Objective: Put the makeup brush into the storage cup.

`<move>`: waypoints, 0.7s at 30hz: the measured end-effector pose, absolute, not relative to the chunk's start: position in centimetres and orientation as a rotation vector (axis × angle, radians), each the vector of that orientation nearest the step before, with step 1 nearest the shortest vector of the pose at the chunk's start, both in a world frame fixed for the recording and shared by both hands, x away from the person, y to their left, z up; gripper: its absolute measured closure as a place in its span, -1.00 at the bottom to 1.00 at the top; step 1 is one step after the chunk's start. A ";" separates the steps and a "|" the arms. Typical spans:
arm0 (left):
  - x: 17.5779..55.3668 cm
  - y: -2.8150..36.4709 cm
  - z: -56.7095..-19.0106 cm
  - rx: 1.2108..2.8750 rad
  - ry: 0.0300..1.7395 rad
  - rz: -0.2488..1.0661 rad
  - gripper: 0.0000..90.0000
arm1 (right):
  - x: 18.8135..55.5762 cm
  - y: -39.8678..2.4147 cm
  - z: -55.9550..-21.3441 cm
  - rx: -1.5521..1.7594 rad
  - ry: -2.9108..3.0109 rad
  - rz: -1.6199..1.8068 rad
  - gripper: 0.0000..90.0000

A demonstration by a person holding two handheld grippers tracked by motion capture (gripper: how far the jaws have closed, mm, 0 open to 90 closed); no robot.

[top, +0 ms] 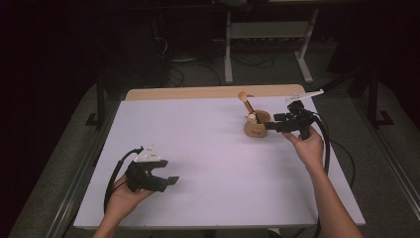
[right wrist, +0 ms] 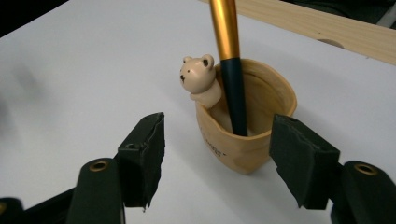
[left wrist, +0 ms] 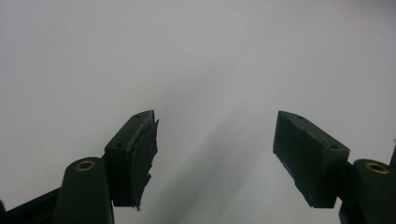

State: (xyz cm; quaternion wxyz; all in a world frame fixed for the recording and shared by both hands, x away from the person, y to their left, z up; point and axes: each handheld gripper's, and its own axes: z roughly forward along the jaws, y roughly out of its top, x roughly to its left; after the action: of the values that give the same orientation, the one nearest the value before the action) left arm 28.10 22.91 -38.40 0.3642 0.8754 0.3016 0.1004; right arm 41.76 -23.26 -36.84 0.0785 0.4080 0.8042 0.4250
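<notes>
Right now your right gripper [right wrist: 217, 158] sits with its black jaws spread wide, one on either side of the small tan cup-shaped holder [right wrist: 247, 135], neither pad touching it as far as the right gripper view shows. A little cream-coloured bear figure [right wrist: 198, 77] leans over the holder's rim at about 10 o'clock, and a pen with a dark lower barrel and gold upper barrel [right wrist: 229, 60] stands in the holder, tilting up toward 12 o'clock. Behind the holder, at 1 o'clock, runs the pale wooden strip [right wrist: 327, 32] along the far edge of the white tabletop [right wrist: 93, 60].

From the high view, your right hand [top: 309, 144] holds that gripper [top: 270, 125] at the table's 2 o'clock area, jaws pointing toward 9 o'clock at the holder [top: 256, 126], with the pen [top: 246, 101] ending in a round orange tip. The gripper's black cable [top: 327, 144] trails back past your wrist.

Your left gripper [top: 166, 181] rests low at about 7 o'clock on the table [top: 213, 163], well apart from the holder, carried in your left hand [top: 124, 196], with a grey three-cornered plate [top: 148, 154] on top. Its jaws [left wrist: 215, 158] also stand wide apart with bare white surface between them.
</notes>
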 end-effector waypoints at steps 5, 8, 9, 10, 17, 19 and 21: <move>28.2 23.1 -38.4 2.246 0.776 0.265 -0.35 | 41.3 -23.1 -36.9 1.208 2.414 1.272 -0.27; 28.2 23.1 -38.4 2.245 0.784 0.266 -0.36 | 41.1 -22.9 -37.0 1.198 2.419 1.265 -0.29; 28.2 23.2 -38.4 2.250 0.780 0.271 -0.36 | 41.0 -22.9 -37.0 1.201 2.420 1.262 -0.29; 28.2 23.2 -38.5 2.247 0.784 0.270 -0.36 | 41.0 -22.9 -37.0 1.200 2.421 1.259 -0.29; 28.2 23.5 -38.4 2.239 0.793 0.277 -0.37 | 40.2 -22.8 -37.3 1.204 2.423 1.272 -0.31; 28.3 23.5 -38.4 2.235 0.794 0.282 -0.37 | 40.0 -22.9 -37.5 1.194 2.425 1.275 -0.31; 28.3 23.6 -38.5 2.233 0.796 0.284 -0.38 | 39.7 -22.8 -37.6 1.203 2.428 1.279 -0.33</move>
State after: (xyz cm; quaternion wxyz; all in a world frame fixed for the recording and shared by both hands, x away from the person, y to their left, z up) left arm 28.30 23.64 -38.47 0.3681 0.8695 0.3102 0.1104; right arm 39.73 -22.80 -37.64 0.0725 0.4003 0.8083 0.4257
